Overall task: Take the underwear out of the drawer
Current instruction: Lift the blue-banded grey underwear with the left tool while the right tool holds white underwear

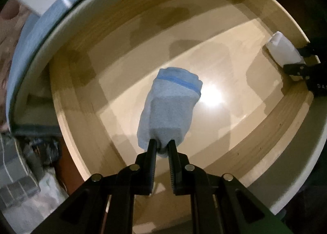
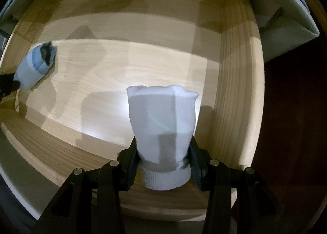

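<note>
The left tongs point straight down into an open pale wooden drawer and are clamped on one end of a rolled bundle of light blue fabric with a brighter blue band. The bundle hangs from the fingertips over the middle of the drawer's glossy floor, its banded end farthest from the tongs. Whether that end rests on the floor or hangs just clear of it cannot be told.

In the right wrist view the right tongs also point down into the drawer, near its right-hand wall. Their black ribbed fingers press on both sides of a rolled bundle of white fabric with a ribbed cuff. The cuff end lies on the camera side of the fingers, and the rest of the roll extends beyond them toward the drawer floor.

The two bundles are well apart. From the right wrist, the blue bundle shows at the far left edge with a dark fingertip at its lower end; from the left wrist, the white bundle shows at the far right, by the drawer wall, with the other tongs on it.
</note>
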The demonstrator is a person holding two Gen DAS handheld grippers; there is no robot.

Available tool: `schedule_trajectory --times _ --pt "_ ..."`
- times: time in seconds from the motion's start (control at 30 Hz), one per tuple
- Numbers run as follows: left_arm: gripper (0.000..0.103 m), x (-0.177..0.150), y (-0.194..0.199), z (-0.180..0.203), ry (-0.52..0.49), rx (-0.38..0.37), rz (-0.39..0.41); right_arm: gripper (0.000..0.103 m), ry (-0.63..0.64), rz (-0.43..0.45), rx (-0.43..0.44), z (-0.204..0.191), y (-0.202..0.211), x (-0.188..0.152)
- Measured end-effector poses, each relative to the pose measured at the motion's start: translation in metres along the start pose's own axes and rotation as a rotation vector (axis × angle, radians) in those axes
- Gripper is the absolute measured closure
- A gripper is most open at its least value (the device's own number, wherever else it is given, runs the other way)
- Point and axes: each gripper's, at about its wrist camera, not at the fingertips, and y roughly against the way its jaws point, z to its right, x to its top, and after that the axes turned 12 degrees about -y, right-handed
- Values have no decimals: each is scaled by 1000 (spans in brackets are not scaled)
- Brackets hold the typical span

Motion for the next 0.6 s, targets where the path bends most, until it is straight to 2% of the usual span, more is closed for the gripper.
schedule_trajectory --times 0.2,0.33,0.47,0.6 --pt "91 -6 -12 10 162 -69 -55 59 -10 -12 -9 -1 -1 1" --pt "92 -6 -18 12 291 -164 -76 58 -15 -12 -16 -3 -2 0" --pt "95 -5 -15 6 394 -207 -89 58 -21 -17 -19 -6 -4 -1" --pt "95 -7 -18 1 448 -222 -90 58 -33 -32 -11 -4 -4 1"
